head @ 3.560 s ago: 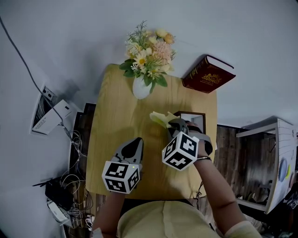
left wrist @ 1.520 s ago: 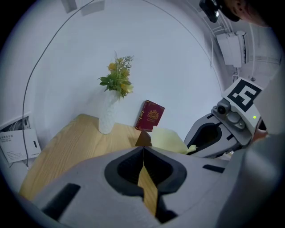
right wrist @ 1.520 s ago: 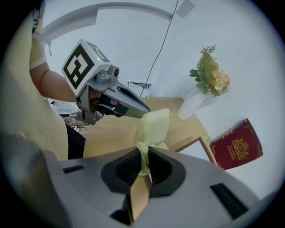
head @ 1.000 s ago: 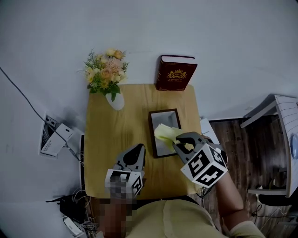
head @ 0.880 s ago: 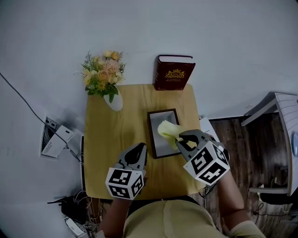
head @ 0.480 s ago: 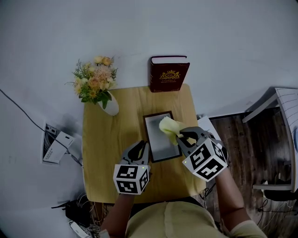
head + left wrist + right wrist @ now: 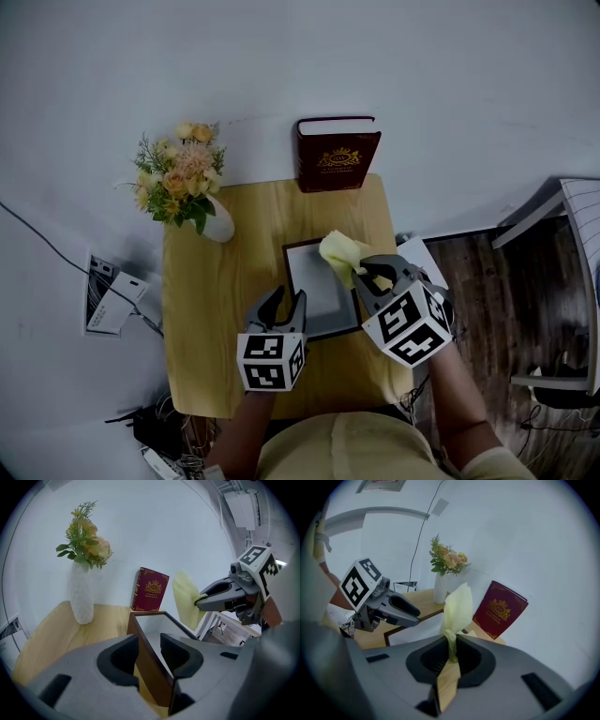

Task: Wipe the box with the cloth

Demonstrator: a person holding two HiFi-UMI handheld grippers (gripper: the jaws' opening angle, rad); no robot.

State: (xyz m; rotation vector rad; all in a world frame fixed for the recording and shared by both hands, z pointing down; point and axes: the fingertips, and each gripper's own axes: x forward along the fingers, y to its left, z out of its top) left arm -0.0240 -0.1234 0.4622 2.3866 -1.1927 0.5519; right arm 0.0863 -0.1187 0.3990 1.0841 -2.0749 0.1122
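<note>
Holds the right gripper [image 7: 364, 275] over the right side of the box [image 7: 314, 286], jaws clamped tight on a pale yellow cloth [image 7: 337, 253]; pinches it by the lower fold, the rest bunched loosely up and forward past the jaw tips; carries it above the far right part of the box, touching the rim or just clear of it, impossible to tell which.

Sets the left gripper [image 7: 287, 298] astride the near left wall of the box; one jaw outside over the table [image 7: 211, 309], the other inside over the pale floor of the box; jaws partly apart, just been opening, the brown wall between them, close to the inner jaw but not squeezed.

As for the box: shallow, dark brown walls, pale grey inside, flat on the right half of the wooden table, long side running away from the person; nothing inside but the one jaw tip.

At the far left corner of the table, a white vase [image 7: 218, 225] upright with yellow and pink flowers [image 7: 173, 173], well apart from the box; at the far edge, beyond the box, a dark red book [image 7: 336, 155] with a gold crest, standing on end against the white wall.
</note>
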